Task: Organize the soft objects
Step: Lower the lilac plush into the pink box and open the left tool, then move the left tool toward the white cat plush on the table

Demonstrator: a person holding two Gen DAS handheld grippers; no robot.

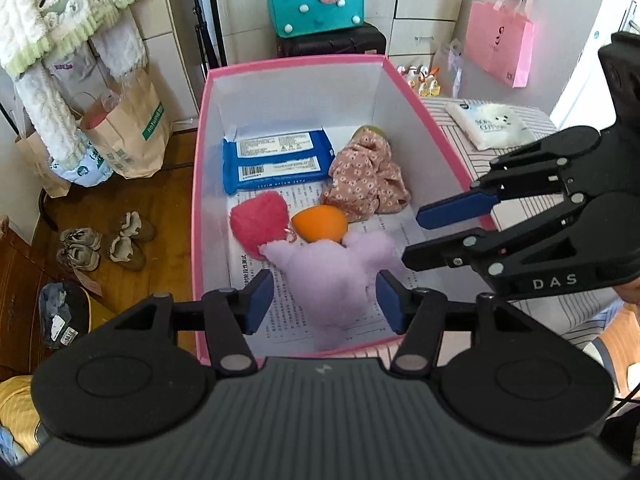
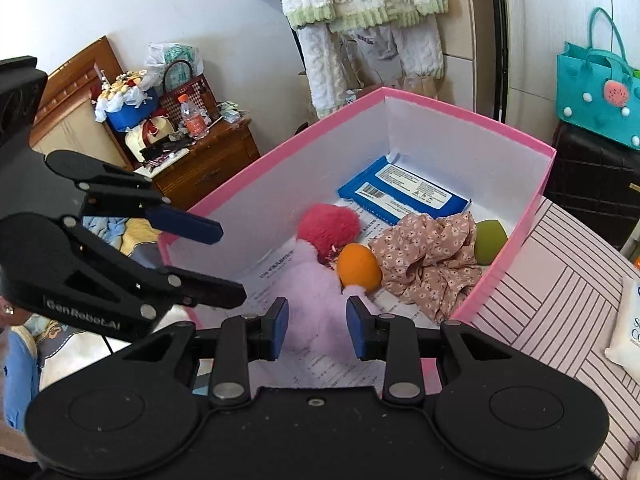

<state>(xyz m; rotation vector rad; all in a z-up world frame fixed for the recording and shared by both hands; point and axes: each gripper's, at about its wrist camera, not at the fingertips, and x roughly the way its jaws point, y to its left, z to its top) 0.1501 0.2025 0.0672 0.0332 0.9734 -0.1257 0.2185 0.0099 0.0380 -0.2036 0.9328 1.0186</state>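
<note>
- Plush in pale lilac [image 1: 328, 276] lies on the printed paper at the near end of the pink box [image 1: 199, 184], touching the red fuzzy heart [image 1: 260, 222] and the orange sponge egg [image 1: 320, 222].
- Left gripper [image 1: 323, 298] hangs above it with jaws parted wider than the plush's body, pads clear of the fur; it looks let go.
- Right gripper [image 2: 317, 326] hovers just beside, jaws narrow and empty.
- Floral cloth [image 1: 366, 184], a green egg [image 2: 490, 236] and blue wipes pack [image 1: 278, 160] already sit deeper in the box.
- Most soft things appear stowed; a white tissue pack [image 1: 490, 124] on the striped surface outside the box seems the likely item left.
</note>
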